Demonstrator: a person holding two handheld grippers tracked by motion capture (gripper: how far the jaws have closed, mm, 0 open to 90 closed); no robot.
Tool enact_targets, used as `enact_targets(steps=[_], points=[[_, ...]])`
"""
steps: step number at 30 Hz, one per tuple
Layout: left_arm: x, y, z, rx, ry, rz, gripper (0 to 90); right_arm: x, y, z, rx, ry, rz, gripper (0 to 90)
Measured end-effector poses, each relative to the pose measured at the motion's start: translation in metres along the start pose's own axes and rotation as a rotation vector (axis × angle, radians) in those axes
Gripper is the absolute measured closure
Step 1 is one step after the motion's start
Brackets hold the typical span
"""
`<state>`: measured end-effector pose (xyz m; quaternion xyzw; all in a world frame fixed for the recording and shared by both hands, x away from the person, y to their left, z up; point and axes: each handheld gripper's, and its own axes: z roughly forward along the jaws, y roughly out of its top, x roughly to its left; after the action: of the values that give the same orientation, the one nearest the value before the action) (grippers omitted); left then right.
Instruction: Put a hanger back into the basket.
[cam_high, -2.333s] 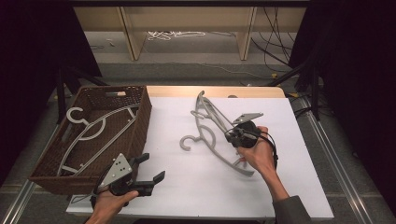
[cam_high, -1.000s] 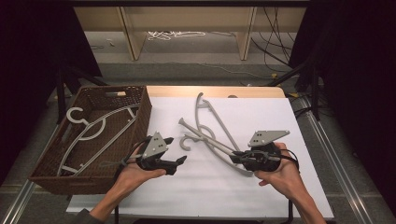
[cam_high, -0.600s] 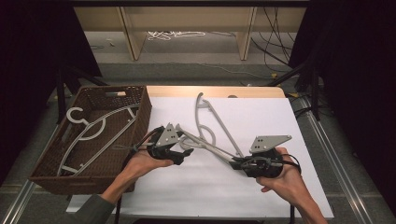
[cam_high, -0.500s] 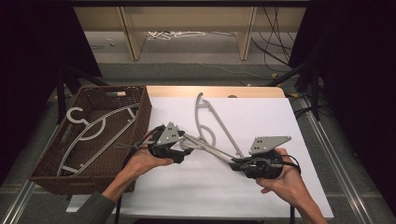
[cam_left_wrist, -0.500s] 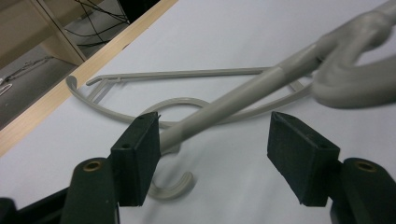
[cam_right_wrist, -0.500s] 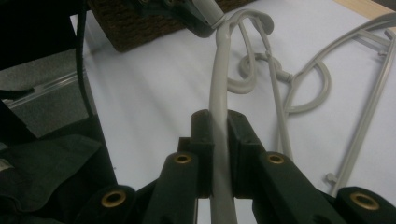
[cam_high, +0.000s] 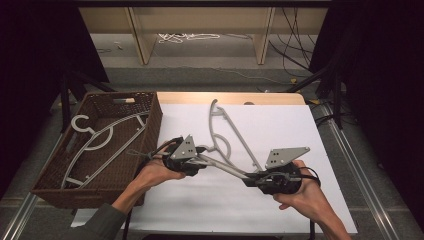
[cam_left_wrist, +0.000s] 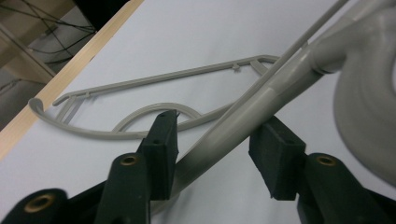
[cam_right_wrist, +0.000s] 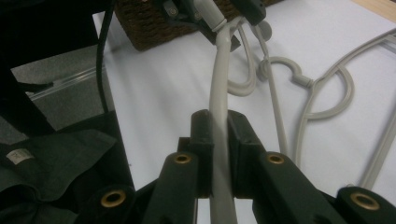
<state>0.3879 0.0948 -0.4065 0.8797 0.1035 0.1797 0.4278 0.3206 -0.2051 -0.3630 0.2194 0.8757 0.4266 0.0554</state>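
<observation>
A grey plastic hanger hangs just over the white table, and my right gripper is shut on one arm of it. At the hanger's hook end is my left gripper. Its jaws have just been closing around the thick arm. In the left gripper view one pad touches the arm while the other pad stands a little off it. A second grey hanger lies flat on the table behind the held one.
A brown wicker basket stands at the table's left and holds another hanger. The table's wooden far edge runs behind the white sheet. Dark cloth hangs on both sides.
My left gripper has moved right from the basket's front to the held hanger's hook end, and its jaws have narrowed around the arm. The right hand has drawn the hanger nearer.
</observation>
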Motion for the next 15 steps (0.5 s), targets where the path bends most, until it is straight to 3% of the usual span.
enact_targets(steps=[3, 4, 6, 9, 10, 12, 14, 15], points=[[-0.002, 0.001, 0.000, 0.013, -0.032, 0.047, 59.1, -0.003, -0.001, -0.002, 0.009, 0.015, -0.016, 82.6], [-0.002, 0.003, -0.001, 0.028, -0.036, 0.092, 60.9, -0.004, -0.001, -0.002, 0.010, 0.022, -0.014, 82.5], [-0.004, 0.006, -0.004, 0.033, -0.050, 0.121, 64.0, -0.006, -0.002, -0.005, 0.006, 0.032, -0.029, 82.3], [-0.005, 0.009, -0.007, 0.027, -0.086, 0.119, 66.5, -0.009, -0.002, -0.012, 0.001, 0.050, -0.065, 81.5], [-0.007, 0.010, -0.009, 0.012, -0.083, 0.109, 68.3, -0.010, -0.001, -0.014, -0.005, 0.043, -0.092, 80.9], [-0.007, 0.013, -0.012, 0.012, -0.116, 0.089, 71.4, -0.014, -0.002, -0.018, 0.006, 0.011, -0.109, 79.2], [-0.009, 0.016, -0.013, 0.032, -0.122, 0.112, 72.5, -0.016, -0.003, -0.020, 0.014, 0.009, -0.127, 79.0], [-0.011, 0.016, -0.012, 0.039, -0.120, 0.103, 72.9, -0.016, -0.003, -0.020, 0.017, 0.007, -0.131, 78.9]])
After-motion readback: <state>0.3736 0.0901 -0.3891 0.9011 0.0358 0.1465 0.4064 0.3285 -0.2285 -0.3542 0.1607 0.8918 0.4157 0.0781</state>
